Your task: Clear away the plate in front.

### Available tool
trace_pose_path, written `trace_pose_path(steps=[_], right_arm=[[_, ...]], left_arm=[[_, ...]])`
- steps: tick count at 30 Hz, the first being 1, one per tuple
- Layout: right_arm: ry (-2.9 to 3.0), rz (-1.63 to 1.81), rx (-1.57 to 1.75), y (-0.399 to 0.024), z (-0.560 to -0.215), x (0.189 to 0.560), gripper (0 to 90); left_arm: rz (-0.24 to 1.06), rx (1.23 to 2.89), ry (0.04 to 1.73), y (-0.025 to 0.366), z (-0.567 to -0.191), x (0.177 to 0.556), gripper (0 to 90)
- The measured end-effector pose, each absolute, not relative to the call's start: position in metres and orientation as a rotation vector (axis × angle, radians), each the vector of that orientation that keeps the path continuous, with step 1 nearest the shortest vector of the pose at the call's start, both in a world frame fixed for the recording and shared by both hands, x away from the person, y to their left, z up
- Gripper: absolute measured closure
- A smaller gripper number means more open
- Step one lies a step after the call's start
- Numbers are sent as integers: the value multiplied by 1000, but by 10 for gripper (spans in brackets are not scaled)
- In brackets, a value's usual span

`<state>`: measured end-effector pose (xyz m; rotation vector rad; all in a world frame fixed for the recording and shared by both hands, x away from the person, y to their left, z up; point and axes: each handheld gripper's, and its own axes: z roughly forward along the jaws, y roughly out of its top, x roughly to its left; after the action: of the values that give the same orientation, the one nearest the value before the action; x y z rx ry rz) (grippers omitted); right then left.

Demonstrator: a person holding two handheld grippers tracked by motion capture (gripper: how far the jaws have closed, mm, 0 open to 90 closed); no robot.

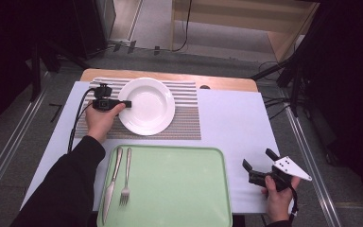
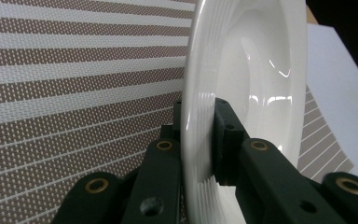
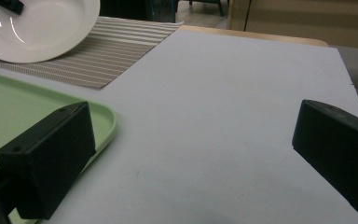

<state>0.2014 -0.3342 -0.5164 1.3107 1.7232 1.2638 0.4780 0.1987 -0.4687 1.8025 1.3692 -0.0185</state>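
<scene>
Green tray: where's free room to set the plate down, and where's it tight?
The green tray is bare from the fork rightward to its right rim; its left strip holds the knife and fork. White table between placemat and right gripper is bare too.

Near me lies a green tray (image 1: 179, 189) holding a knife (image 1: 111, 184) and fork (image 1: 126, 177) side by side at its left. A striped placemat (image 1: 186, 118) lies beyond it on my white tabletop (image 1: 236, 132).
</scene>
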Motion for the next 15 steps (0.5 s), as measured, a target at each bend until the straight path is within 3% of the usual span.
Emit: trace_pose_path(steps=[15], right_arm=[[1708, 1281, 1323, -334, -517, 201, 0]], left_arm=[[-9, 1713, 1413, 203, -468, 474, 813]])
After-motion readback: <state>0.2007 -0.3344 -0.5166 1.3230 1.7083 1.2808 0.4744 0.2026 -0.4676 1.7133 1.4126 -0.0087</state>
